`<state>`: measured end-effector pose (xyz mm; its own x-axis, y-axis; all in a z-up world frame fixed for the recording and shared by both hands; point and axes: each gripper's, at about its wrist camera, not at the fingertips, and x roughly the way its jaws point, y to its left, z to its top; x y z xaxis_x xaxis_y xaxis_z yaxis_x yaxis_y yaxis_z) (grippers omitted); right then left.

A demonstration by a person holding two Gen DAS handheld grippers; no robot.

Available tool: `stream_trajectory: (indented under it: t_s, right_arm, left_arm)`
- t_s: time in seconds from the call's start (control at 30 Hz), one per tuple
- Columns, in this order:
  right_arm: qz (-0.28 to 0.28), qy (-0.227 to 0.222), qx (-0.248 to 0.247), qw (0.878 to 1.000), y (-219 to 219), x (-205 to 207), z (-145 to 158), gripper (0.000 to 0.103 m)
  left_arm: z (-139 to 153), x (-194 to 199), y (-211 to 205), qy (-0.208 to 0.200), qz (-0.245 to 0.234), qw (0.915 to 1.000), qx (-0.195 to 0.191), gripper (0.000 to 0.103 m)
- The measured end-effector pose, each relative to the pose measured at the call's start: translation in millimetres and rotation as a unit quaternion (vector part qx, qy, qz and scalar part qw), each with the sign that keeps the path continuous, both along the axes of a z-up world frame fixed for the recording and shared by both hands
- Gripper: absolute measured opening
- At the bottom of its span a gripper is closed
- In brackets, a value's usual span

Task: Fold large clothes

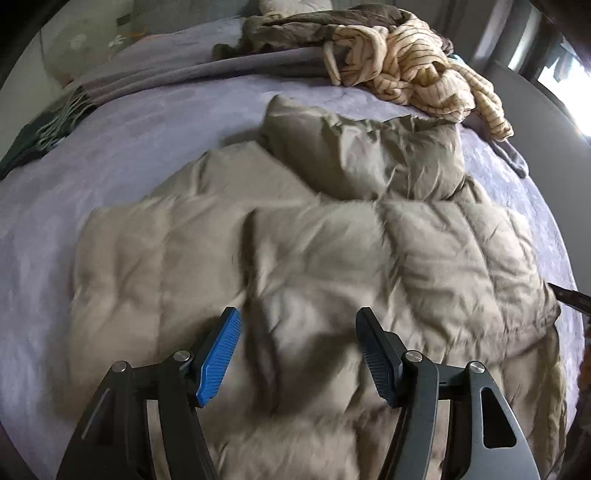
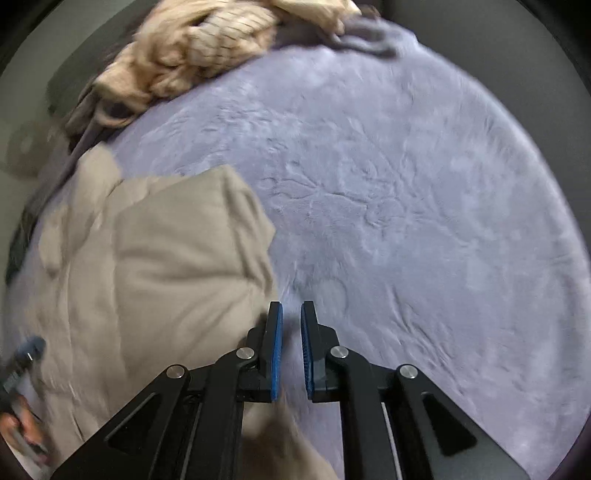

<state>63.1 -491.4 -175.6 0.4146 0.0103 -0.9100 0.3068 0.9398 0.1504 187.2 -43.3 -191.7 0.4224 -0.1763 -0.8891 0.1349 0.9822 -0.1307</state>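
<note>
Over the bed: two hand-held grippers point steeply down at a quilted jacket.

Left jaws: the left gripper stands wide, blue-padded fingers apart, nothing pressed between them; the beige fabric lies below the gap.

Right jaws: the right gripper is drawn nearly closed, only a thin slit between its blue pads. No cloth shows in that slit; the tips sit above bare bedcover just beside the jacket's edge. A blurred fold of beige cloth passes under the gripper's body at the bottom of the right wrist view; whether it is caught there cannot be told.

Jacket: the beige puffer jacket lies spread and rumpled across the middle of the bed, one part bunched up at its far side. Seen from the right wrist, it fills the lower left.

Bedcover: a lavender plush bedcover lies under the jacket and runs bare to the right in the right wrist view.

Far edge: a cream striped garment is heaped at the back of the bed, apart from the jacket, next to a brown crumpled cloth.

Lower left corner, right wrist view: a hand, blurred, beside part of the other tool.
</note>
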Motion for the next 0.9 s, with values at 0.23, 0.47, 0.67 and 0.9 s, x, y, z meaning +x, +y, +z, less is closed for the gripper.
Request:
stream_trajectory:
  t_s: [0.23,0.47,0.67,0.9]
  right_arm:
    - [0.051,0.05,-0.066,0.995,18,-25,-20,0.011]
    - [-0.002,0.037,0.003,0.999,-16,-42,0,0.033]
    - [0.0,0.026,0.058,0.998,-21,-59,19,0.068]
    - [0.028,0.046,0.074,0.996,12,-75,22,0.084]
  left_arm:
    - [-21,-16,14,0.018,0.013,0.9997,0.012,0.071]
    - [2,-25,10,0.023,0.025,0.9986,0.041,0.071]
    - [13,-48,10,0.041,0.032,0.9979,0.04,0.071]
    - [28,-72,3,0.038,0.036,0.9973,0.052,0.103]
